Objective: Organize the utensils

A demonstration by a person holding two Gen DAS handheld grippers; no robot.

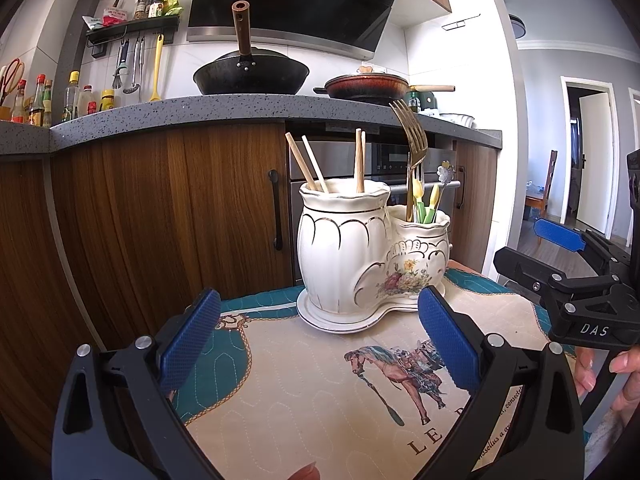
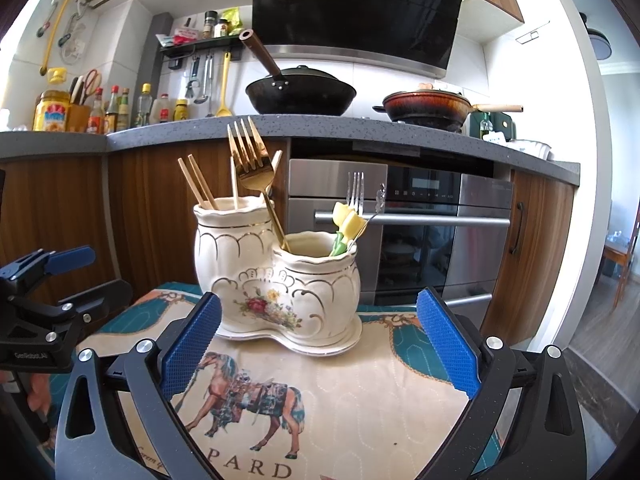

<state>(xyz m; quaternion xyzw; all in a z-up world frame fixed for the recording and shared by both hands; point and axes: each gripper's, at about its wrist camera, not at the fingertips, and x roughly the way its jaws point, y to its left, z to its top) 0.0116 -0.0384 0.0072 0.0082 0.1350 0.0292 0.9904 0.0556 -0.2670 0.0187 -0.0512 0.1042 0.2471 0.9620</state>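
Note:
A white two-cup ceramic holder (image 1: 360,256) (image 2: 276,280) with gold trim stands on a horse-print cloth (image 1: 320,392) (image 2: 352,400). Wooden chopsticks (image 1: 308,168) (image 2: 198,182) stand in its taller cup. A gold fork (image 1: 412,136) (image 2: 252,164) leans in the shorter cup beside yellow-and-green picks (image 1: 424,204) (image 2: 346,224) and a silver fork (image 2: 355,194). My left gripper (image 1: 320,340) is open and empty just in front of the holder. My right gripper (image 2: 320,344) is also open and empty, near the holder's base. Each gripper shows at the edge of the other's view.
Behind the table run wood cabinets (image 1: 140,208), a steel oven (image 2: 420,232) and a grey counter (image 1: 240,106). A black wok (image 1: 252,76) and a brown pan (image 1: 366,86) sit on the counter, with sauce bottles (image 2: 116,110) at the left. A hand (image 1: 624,376) holds the right gripper.

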